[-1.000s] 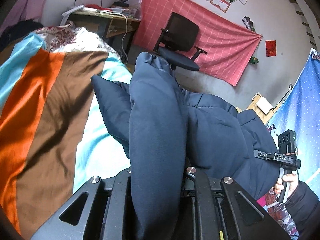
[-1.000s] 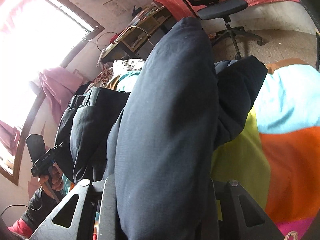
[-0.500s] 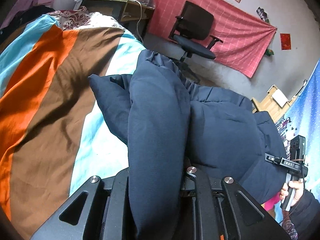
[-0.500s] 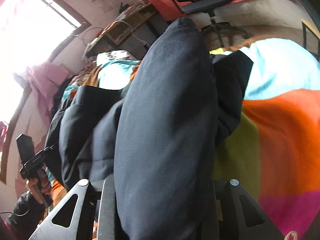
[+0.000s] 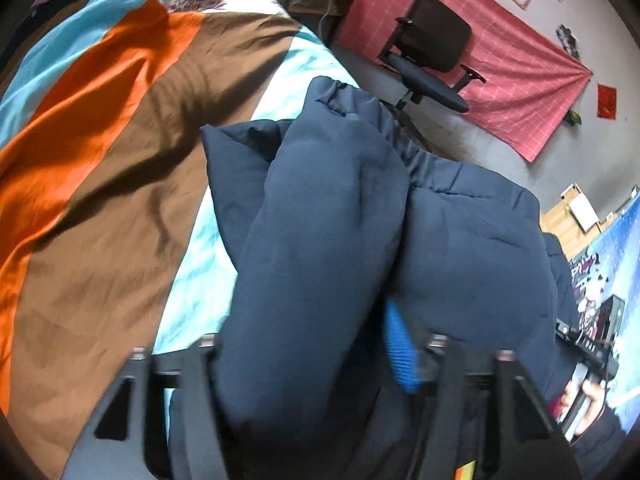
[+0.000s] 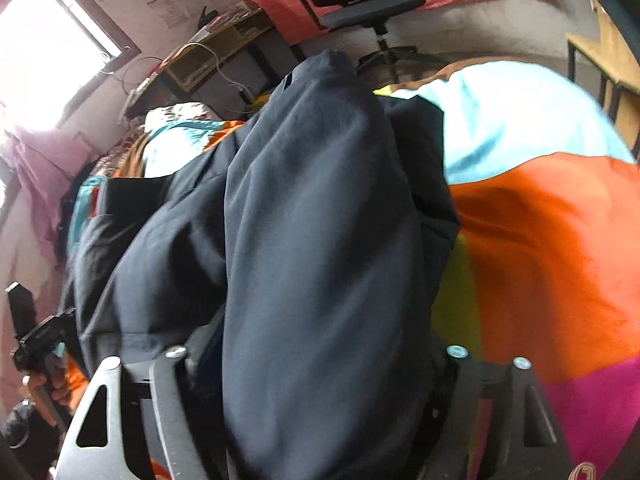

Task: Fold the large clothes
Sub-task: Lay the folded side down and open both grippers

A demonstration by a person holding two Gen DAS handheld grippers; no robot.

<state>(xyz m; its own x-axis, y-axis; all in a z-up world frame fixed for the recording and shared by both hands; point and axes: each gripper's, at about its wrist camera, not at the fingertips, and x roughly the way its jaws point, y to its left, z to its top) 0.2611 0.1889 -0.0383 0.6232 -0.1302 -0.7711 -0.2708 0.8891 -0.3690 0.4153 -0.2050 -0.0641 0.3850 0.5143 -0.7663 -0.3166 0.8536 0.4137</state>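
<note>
Left wrist view: the left gripper (image 5: 320, 360) sits at the bottom centre of the frame, its jaws clamped on a thick fold of a navy padded jacket (image 5: 320, 240) that rises up the middle of the picture and hides the fingertips. A strip of blue lining (image 5: 398, 344) shows beside the right finger. The rest of the jacket bulges to the right of centre. It lies over a striped bedspread (image 5: 100, 160) of orange, brown and pale blue that fills the left half. In the upper right stand a black office chair (image 5: 432, 52) and a pink checked cloth (image 5: 520, 92) on the wall. At the lower right edge the person's hand holds the right gripper's handle (image 5: 596, 344).

Right wrist view: the right gripper (image 6: 316, 380) at the bottom centre is likewise clamped on a puffy fold of the jacket, which fills the middle of the frame; the bedspread shows orange, yellow and magenta to the right. The left gripper's handle appears at the lower left edge, a bright window (image 6: 48, 40) at upper left.
</note>
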